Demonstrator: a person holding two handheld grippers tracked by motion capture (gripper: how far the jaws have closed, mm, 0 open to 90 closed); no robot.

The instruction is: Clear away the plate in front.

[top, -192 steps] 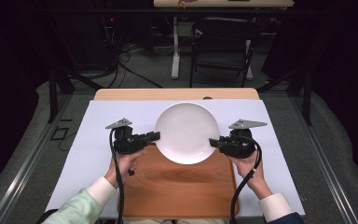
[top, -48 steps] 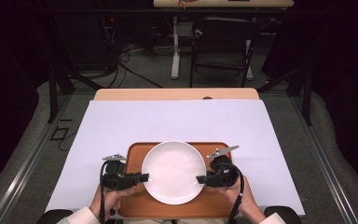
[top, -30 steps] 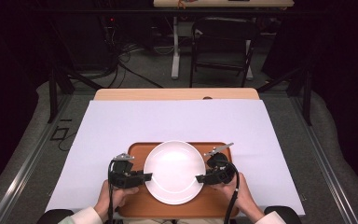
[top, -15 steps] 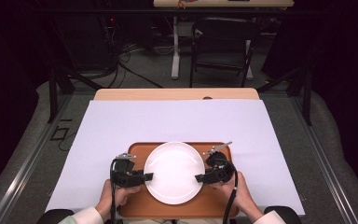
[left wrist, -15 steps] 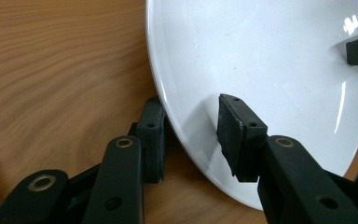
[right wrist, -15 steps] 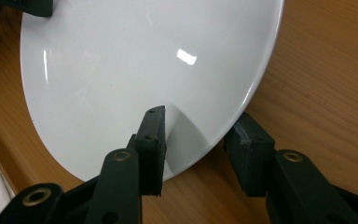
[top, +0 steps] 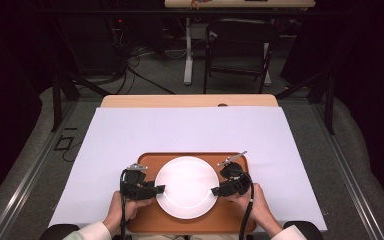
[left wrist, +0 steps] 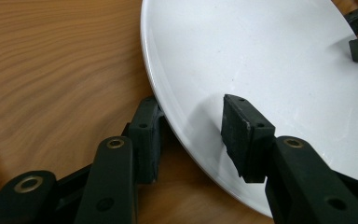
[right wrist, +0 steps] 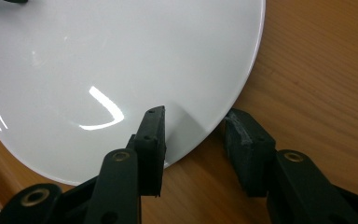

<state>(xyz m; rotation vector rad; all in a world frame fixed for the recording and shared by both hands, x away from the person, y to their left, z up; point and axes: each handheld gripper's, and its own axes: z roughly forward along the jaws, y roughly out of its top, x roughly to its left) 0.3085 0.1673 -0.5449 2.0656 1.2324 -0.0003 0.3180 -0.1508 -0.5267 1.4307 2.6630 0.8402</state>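
Plate: white plate (top: 186,186) sits on the wooden tray (top: 145,162).
Left gripper (left wrist: 193,135): jaws apart, straddling plate's rim.
Right gripper (right wrist: 196,140): same, other side.

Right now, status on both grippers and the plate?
Left gripper and right gripper open, jaws straddling opposite rims. White plate resting on wooden tray. Nothing in the way.
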